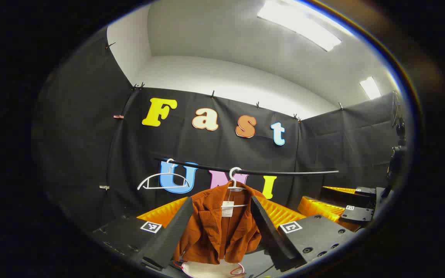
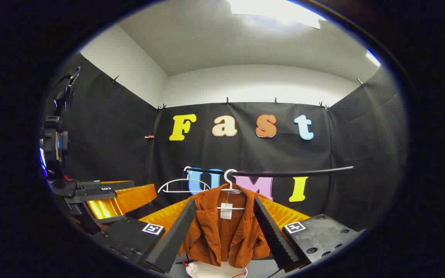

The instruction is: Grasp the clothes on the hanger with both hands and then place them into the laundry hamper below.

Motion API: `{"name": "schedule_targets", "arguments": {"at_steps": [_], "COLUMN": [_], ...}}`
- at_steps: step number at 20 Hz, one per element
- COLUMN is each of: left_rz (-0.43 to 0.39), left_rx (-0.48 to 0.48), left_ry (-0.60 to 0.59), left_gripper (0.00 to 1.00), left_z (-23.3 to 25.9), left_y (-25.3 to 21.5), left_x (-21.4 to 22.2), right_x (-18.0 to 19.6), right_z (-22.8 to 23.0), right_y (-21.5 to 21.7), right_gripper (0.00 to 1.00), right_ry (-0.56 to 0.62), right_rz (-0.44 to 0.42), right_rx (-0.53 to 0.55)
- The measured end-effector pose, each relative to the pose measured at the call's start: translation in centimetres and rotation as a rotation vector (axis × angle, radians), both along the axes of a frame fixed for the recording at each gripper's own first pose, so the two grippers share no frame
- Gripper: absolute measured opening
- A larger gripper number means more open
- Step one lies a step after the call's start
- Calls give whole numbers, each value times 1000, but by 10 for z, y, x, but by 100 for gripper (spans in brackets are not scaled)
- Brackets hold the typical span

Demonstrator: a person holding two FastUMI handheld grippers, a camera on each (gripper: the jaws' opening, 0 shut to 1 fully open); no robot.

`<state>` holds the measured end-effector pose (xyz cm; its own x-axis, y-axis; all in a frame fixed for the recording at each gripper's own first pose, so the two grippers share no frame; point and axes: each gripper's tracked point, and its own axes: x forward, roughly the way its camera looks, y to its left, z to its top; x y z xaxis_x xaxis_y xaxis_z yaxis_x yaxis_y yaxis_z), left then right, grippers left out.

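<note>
A rust-orange corduroy jacket [image 1: 216, 227] [image 2: 226, 231] hangs on a white hanger [image 1: 235, 181] [image 2: 230, 181] from a black rail [image 1: 269, 172] [image 2: 284, 173]. Below its hem shows the rim of a white laundry hamper [image 1: 211, 269] [image 2: 214, 270]. My left gripper [image 1: 222, 231] is open, its fingers framing the jacket from a distance without touching it. My right gripper [image 2: 224, 231] is open too, also short of the jacket. In the left gripper view the right gripper [image 1: 334, 206] shows at the right; in the right gripper view the left gripper [image 2: 110, 199] shows at the left.
An empty white hanger [image 1: 164, 181] [image 2: 184, 186] hangs on the rail to the jacket's left. Black cloth walls close the booth behind and on both sides. A camera stand [image 1: 398, 146] rises at the right edge of the left gripper view.
</note>
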<state>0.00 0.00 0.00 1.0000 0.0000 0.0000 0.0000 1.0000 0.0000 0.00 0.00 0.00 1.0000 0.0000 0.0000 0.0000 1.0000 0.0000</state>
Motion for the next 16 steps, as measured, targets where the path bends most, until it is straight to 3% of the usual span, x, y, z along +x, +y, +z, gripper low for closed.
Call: {"name": "schedule_targets", "arguments": {"at_steps": [16], "left_rz": [-73], "left_rx": [-52], "left_ry": [52], "left_gripper": [93], "left_z": [-15], "left_y": [23], "left_x": [29], "right_x": [23], "right_z": [-17], "right_y": [13], "right_gripper": [97], "right_ry": [36], "right_rz": [-62], "right_rx": [-11]}}
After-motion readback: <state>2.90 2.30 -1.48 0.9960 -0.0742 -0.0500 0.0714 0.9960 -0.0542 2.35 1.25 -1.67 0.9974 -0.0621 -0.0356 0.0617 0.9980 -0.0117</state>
